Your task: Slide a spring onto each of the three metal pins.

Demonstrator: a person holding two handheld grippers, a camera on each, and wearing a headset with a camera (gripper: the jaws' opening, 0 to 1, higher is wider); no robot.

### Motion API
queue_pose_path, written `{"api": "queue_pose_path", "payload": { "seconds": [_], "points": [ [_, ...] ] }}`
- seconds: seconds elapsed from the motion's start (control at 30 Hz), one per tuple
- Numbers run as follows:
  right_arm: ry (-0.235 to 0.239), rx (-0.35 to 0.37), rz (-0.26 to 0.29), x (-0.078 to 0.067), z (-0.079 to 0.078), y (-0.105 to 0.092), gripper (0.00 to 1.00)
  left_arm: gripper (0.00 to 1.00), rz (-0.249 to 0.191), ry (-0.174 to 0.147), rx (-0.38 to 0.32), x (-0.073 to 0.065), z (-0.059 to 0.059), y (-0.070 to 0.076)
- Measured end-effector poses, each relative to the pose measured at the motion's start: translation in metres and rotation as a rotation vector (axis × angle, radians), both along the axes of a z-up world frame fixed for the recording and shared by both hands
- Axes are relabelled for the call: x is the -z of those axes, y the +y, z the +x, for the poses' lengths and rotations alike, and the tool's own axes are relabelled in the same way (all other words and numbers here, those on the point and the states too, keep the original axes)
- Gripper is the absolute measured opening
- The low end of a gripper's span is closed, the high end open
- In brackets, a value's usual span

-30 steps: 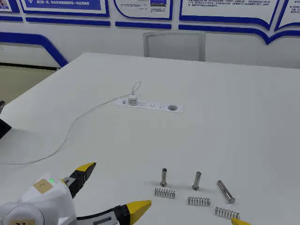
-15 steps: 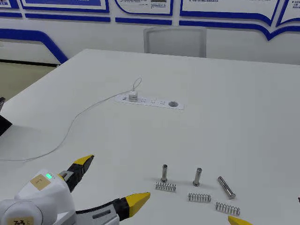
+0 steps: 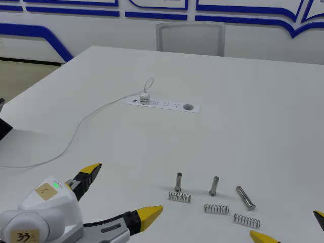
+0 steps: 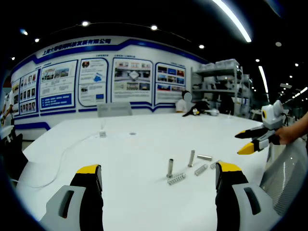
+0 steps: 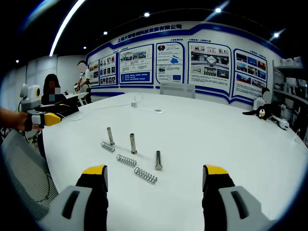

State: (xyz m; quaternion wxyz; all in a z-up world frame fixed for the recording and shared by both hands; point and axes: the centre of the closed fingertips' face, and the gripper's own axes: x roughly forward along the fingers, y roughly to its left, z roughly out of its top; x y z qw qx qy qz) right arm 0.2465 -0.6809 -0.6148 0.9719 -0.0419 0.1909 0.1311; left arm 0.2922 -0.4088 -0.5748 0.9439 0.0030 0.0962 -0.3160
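Metal pins (image 3: 214,185), three in number, sit in a row near the front of the white table (image 3: 253,116). Two stand upright and the one at the right end lies flat. Three springs (image 3: 216,208) lie on their sides, one just in front of each pin and apart from it. This pairing appears meant to give each pin its own spring within easy reach. No spring is on a pin, so the task is judged not yet started. The left gripper (image 3: 121,192) hovers low to the left of the row with its jaws spread wide and nothing between them. Its own view looks straight at the pins through the gap. The right gripper (image 3: 291,226) enters at the bottom right corner, likewise spread wide and empty, just beside the flat pin and its spring. Holding one claw on each side of the row reads as a ready stance, one to steady a pin and the other to fetch a spring. A power strip (image 3: 163,105) with a thin cable (image 3: 76,134) lies well beyond the work, and a chair (image 3: 190,38) stands at the far edge. Against the picture of a second ago, the whole scene sits higher in the frame, which is the headset tilting. Pins and springs keep their layout. Both tips of the right gripper now show, where one showed then.
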Motion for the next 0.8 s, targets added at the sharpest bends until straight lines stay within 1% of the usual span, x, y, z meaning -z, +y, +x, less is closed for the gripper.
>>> {"api": "queue_pose_path", "payload": {
  "seconds": [0.03, 0.1, 0.17, 0.23, 0.3, 0.37, 0.4, 0.47, 0.6, 0.8],
  "points": [
    [-0.001, 0.001, -0.001, 0.000, 0.000, 0.000, 0.81, 1.00, -0.001, 0.001, 0.000, 0.000, 0.000, 0.000],
    [-0.004, 0.001, 0.001, -0.001, 0.001, -0.001, 0.81, 1.00, 0.009, 0.014, 0.002, 0.004, 0.000, 0.000],
    [-0.003, -0.013, 0.030, -0.002, 0.003, 0.003, 0.80, 1.00, 0.008, 0.023, 0.008, 0.005, -0.001, -0.001],
    [-0.002, -0.011, 0.055, -0.002, 0.005, 0.005, 0.79, 1.00, 0.018, 0.027, 0.015, 0.007, -0.002, -0.003],
    [0.006, -0.019, 0.053, 0.000, 0.005, 0.007, 0.76, 1.00, 0.024, 0.034, 0.021, 0.009, -0.003, -0.004],
    [0.019, -0.035, 0.040, 0.003, 0.005, 0.009, 0.73, 1.00, 0.031, 0.042, 0.029, 0.011, -0.004, -0.005],
    [0.021, -0.043, 0.042, 0.004, 0.006, 0.010, 0.73, 1.00, 0.038, 0.051, 0.030, 0.013, -0.004, -0.005],
    [0.031, -0.043, 0.043, 0.005, 0.007, 0.010, 0.74, 1.00, 0.048, 0.058, 0.032, 0.016, -0.005, -0.005],
    [0.042, -0.041, 0.059, 0.007, 0.012, 0.008, 0.73, 1.00, 0.046, 0.057, 0.031, 0.015, -0.005, -0.005],
    [0.053, -0.035, 0.078, 0.006, 0.021, 0.005, 0.70, 1.00, 0.046, 0.065, 0.034, 0.016, -0.005, -0.006]
  ]
}}
